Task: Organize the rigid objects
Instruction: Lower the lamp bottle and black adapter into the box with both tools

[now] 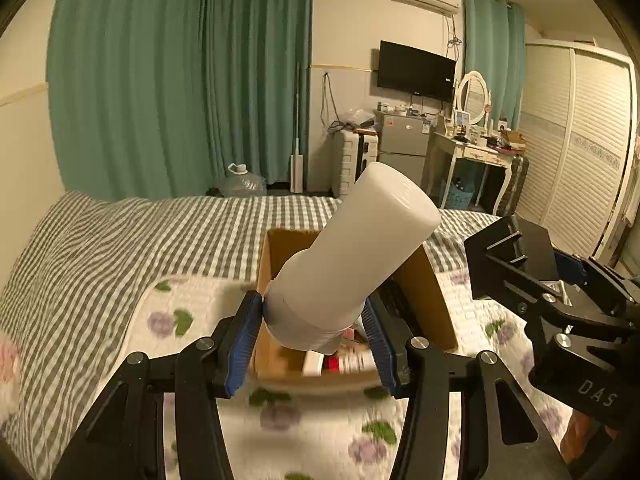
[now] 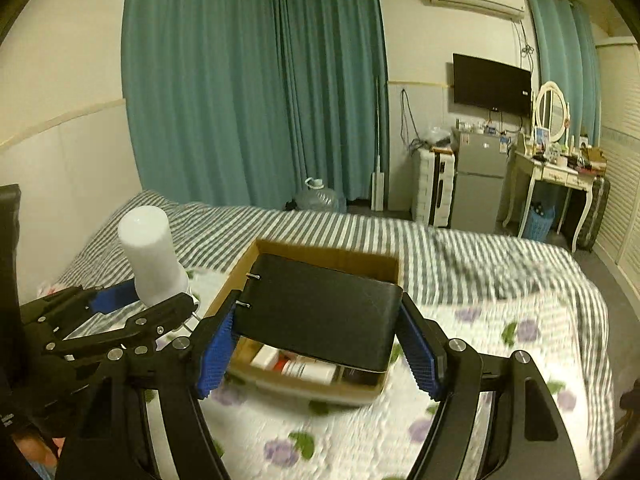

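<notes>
My left gripper [image 1: 314, 322] is shut on the narrow end of a tall white bottle [image 1: 356, 256], which tilts up and to the right above a cardboard box [image 1: 276, 364] on the bed. My right gripper [image 2: 320, 332] is shut on a black ring-bound notebook [image 2: 320, 312], held flat over the same box [image 2: 304, 390]. The right gripper [image 1: 516, 256] with its black notebook [image 1: 532, 252] shows at the right of the left wrist view. The left gripper [image 2: 132, 300] with the white bottle [image 2: 150, 256] shows at the left of the right wrist view. Inside the box lie a white container and a red-labelled one.
The box sits on a floral quilt [image 2: 480, 360] over a grey striped bedspread [image 1: 120, 240]. Beyond the bed stand teal curtains, a water jug [image 2: 318, 196], a small fridge [image 2: 476, 184], a dressing table [image 2: 560, 176] and a wardrobe [image 1: 580, 140].
</notes>
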A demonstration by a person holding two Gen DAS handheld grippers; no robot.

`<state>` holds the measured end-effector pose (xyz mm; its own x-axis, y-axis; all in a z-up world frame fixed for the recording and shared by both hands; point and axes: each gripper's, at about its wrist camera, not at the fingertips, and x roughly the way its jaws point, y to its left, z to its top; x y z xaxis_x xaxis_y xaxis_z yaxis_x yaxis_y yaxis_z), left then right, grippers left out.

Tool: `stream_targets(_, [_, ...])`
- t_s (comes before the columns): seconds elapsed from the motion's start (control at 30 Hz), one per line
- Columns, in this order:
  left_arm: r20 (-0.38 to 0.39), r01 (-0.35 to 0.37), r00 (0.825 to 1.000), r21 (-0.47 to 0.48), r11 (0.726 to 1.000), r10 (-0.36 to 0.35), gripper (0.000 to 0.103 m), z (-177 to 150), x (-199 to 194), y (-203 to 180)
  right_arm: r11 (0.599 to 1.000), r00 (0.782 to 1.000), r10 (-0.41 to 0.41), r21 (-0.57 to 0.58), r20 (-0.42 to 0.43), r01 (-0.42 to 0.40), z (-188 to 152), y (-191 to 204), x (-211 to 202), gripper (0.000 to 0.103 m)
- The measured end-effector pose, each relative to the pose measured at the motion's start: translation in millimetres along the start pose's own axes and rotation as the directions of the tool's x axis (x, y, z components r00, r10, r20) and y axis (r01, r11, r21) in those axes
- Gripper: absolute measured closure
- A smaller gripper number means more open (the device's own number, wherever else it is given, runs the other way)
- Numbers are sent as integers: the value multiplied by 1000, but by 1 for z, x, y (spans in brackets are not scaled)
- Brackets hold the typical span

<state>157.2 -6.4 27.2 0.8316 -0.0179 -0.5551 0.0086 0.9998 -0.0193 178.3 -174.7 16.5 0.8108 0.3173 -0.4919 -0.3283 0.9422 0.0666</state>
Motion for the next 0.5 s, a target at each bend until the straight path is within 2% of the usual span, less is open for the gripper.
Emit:
stream_targets(0.2, [-28, -13, 1000, 39, 999, 14, 51, 18, 57, 2, 1000, 1000, 8, -4, -18, -8, 22, -17, 51, 30])
stream_targets(0.37, [-97, -10, 995, 59, 998, 16, 51, 17, 115, 4, 1000, 996, 24, 5, -82, -24, 25, -28, 113, 30])
stream_targets(0.5, [-159, 23, 987, 53, 998, -14, 51, 10, 151, 6, 999, 990, 37, 11, -134, -35, 18, -35, 156, 30])
